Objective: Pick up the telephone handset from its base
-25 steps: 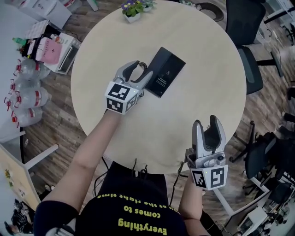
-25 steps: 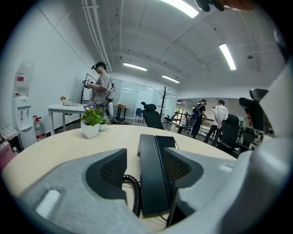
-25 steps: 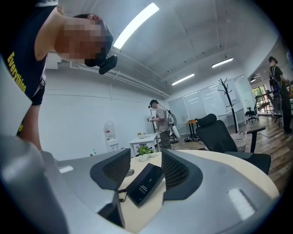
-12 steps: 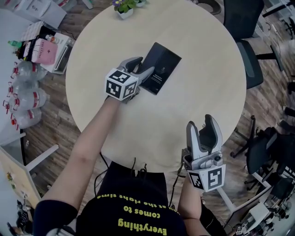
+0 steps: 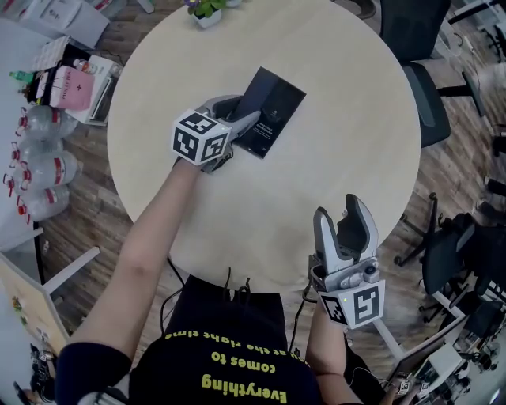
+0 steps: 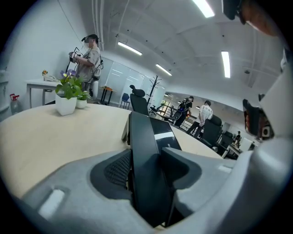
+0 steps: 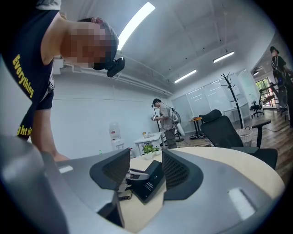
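Note:
On the round table (image 5: 348, 119) lies a black telephone base (image 5: 275, 107), with the black handset (image 6: 146, 173) along its left side. My left gripper (image 5: 247, 108) reaches over that left side. In the left gripper view the handset fills the gap of the left gripper (image 6: 149, 160); the jaws are closing and both pads lie against its sides. It still rests on the base (image 6: 164, 135). My right gripper (image 5: 337, 212) hovers at the table's near edge, open with nothing in it. In the right gripper view the phone (image 7: 149, 182) shows far off between the jaws.
A small potted plant (image 5: 207, 9) stands at the table's far edge. Office chairs (image 5: 419, 71) are to the right, and bottles (image 5: 39, 166) and a pink box (image 5: 75, 85) are on the floor at the left. People stand in the room behind (image 6: 89, 59).
My left gripper has pushed forward and tipped down over the phone's left side, its jaws now around the handset. The right gripper has held still.

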`<control>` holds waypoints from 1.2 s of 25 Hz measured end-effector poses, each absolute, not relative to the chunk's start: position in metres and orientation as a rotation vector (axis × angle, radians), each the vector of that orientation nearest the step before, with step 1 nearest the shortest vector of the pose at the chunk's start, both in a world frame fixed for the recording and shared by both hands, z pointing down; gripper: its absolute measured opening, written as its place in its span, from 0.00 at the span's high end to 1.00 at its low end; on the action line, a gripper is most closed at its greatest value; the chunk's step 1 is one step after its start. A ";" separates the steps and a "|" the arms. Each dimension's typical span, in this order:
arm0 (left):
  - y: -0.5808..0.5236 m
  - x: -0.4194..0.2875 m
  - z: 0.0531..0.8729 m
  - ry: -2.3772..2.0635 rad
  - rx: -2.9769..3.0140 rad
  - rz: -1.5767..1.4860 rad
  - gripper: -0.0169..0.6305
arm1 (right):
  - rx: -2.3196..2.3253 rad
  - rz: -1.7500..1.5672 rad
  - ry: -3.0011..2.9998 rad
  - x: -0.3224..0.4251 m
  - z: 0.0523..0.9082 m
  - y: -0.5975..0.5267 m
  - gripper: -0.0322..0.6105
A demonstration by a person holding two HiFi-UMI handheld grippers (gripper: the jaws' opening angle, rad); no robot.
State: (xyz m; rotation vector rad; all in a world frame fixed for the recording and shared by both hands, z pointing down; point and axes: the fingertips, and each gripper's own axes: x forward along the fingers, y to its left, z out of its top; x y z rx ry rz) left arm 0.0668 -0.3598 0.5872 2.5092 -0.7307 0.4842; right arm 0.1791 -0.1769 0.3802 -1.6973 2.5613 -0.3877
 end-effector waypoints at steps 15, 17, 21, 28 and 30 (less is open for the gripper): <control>-0.363 0.059 0.583 -0.800 2.451 0.533 0.71 | -1.683 -0.394 2.563 0.181 0.377 -0.177 0.62; -0.364 0.058 0.583 -0.760 2.431 0.489 0.73 | -1.681 -0.393 2.561 0.182 0.376 -0.175 0.62; -0.365 0.056 0.581 -0.702 2.413 0.424 0.77 | -1.683 -0.396 2.562 0.183 0.376 -0.172 0.62; -0.365 0.049 0.578 -0.662 2.358 0.374 0.80 | -1.687 -0.407 2.559 0.183 0.377 -0.168 0.62; -0.362 0.050 0.572 -0.658 2.359 0.368 0.82 | -1.688 -0.412 2.560 0.183 0.378 -0.167 0.62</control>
